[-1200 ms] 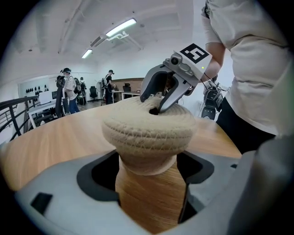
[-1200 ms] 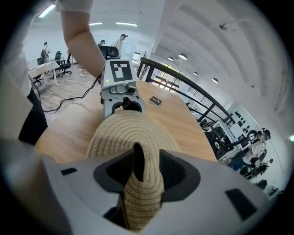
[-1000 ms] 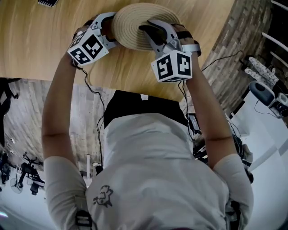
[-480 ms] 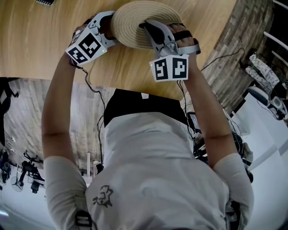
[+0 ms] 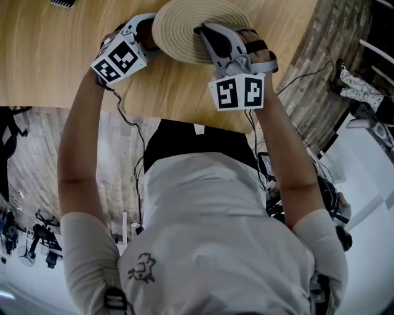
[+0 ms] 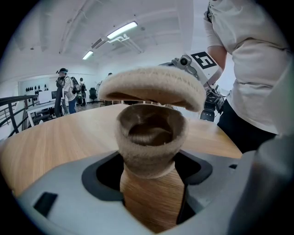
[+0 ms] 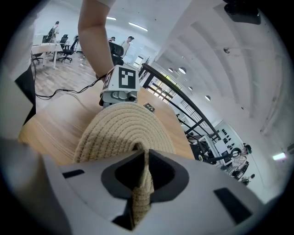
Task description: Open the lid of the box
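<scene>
A round woven rope lid is tilted over the small woven basket box on the wooden table. In the left gripper view the lid hovers above the box's open mouth. My right gripper is shut on the lid's near rim, and its jaws have just been closing on it. My left gripper has its jaws wide around the box body, with the pads against its sides. In the head view the lid hides the box.
The table's curved edge runs just in front of my body, with cables hanging below it. A small dark object lies at the table's far left. A railing and people at desks are far behind.
The right gripper has turned a little, so its marker cube faces the camera more squarely, and the lid has shifted slightly away with it. The left gripper stays in place.
</scene>
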